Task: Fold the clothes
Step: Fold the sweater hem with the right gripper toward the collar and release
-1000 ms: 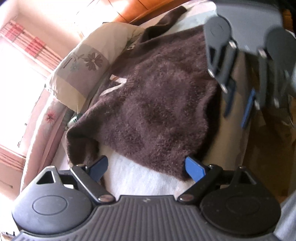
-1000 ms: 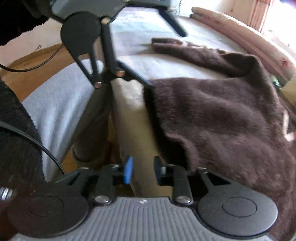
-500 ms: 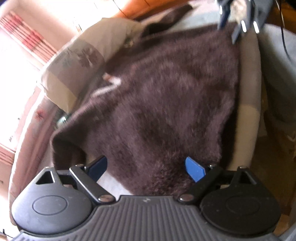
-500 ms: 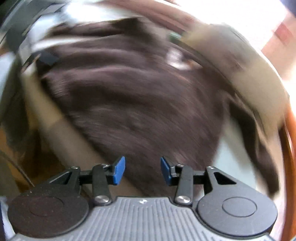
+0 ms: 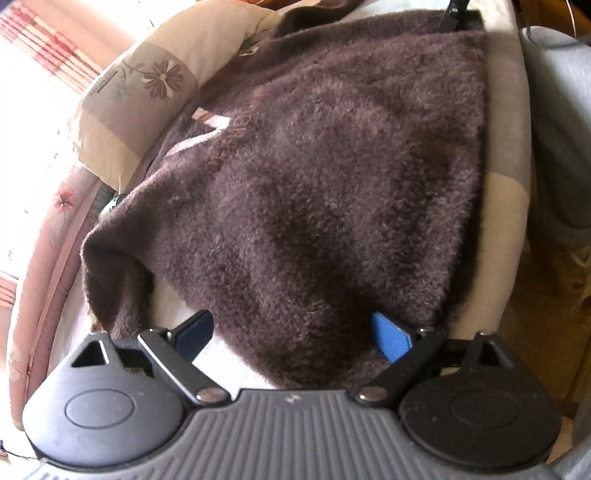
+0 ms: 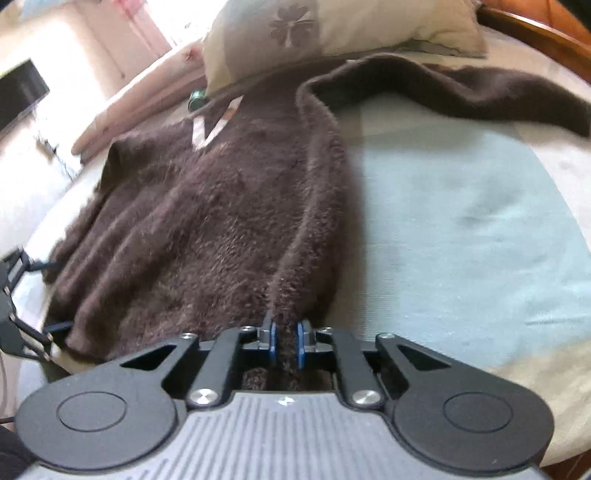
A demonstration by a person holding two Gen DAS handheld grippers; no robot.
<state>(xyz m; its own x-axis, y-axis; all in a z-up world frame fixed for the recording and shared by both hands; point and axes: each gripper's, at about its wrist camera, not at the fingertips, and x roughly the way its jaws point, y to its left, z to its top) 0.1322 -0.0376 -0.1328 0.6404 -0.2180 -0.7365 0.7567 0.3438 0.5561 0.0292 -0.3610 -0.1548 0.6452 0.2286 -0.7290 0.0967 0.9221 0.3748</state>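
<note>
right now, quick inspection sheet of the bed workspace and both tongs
surface: bed with a pale sheet, mostly bare at the right of the right wrist view.
job's things: brown fleece sweater spread flat, one sleeve stretched toward the wooden bed frame.
clutter: small dark green object by the pillow.
grippers: right tongs shut on the sweater's side edge; left tongs open over its hem.
cables: thin cable at the top right of the left wrist view.
surroundings: flowered pillow, sunlit window.

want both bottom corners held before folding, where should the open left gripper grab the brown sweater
Grip the hem corner of the brown sweater lying between the open left gripper fingers, coming in low from the bed's near edge; the right gripper is shut on the other corner.
</note>
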